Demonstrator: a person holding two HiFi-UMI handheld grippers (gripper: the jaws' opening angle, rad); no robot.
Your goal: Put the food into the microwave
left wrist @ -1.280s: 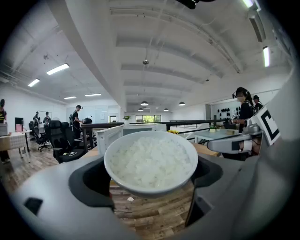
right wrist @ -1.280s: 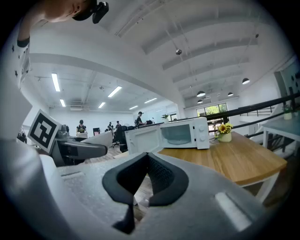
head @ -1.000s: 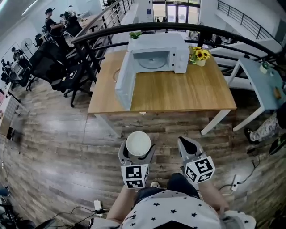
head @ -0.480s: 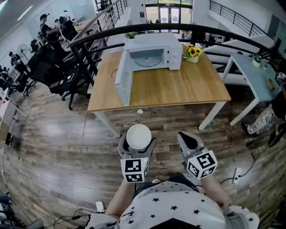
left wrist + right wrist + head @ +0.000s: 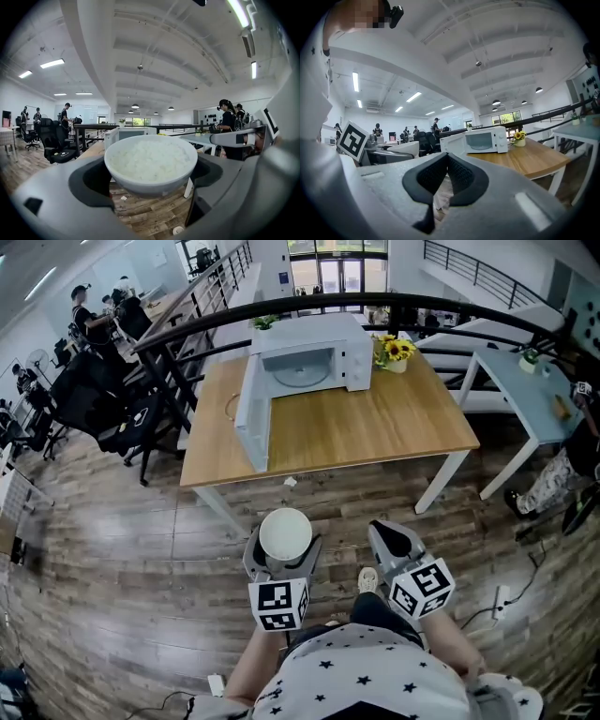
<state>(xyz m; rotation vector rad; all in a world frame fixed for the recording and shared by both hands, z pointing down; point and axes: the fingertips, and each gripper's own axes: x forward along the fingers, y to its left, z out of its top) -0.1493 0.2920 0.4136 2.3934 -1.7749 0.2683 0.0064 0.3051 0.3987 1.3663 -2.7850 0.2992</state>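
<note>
A white bowl of rice (image 5: 285,534) (image 5: 151,161) sits between the jaws of my left gripper (image 5: 282,554) (image 5: 150,178), which is shut on it above the wooden floor, short of the table. My right gripper (image 5: 394,542) (image 5: 446,176) hangs beside it on the right, shut with its pads together and nothing held. The white microwave (image 5: 314,354) (image 5: 483,139) stands at the far side of the wooden table (image 5: 375,427), its door (image 5: 251,409) swung wide open to the left and the glass turntable showing inside.
A vase of sunflowers (image 5: 392,351) stands right of the microwave. A light blue table (image 5: 525,390) is at the right, a black railing (image 5: 394,304) runs behind, and office chairs (image 5: 103,399) with people are at the far left. A white scrap (image 5: 291,481) lies under the table's front edge.
The whole view has shifted: the table and microwave now sit slightly lower and to the left. Both grippers keep their places, the bowl still held.
</note>
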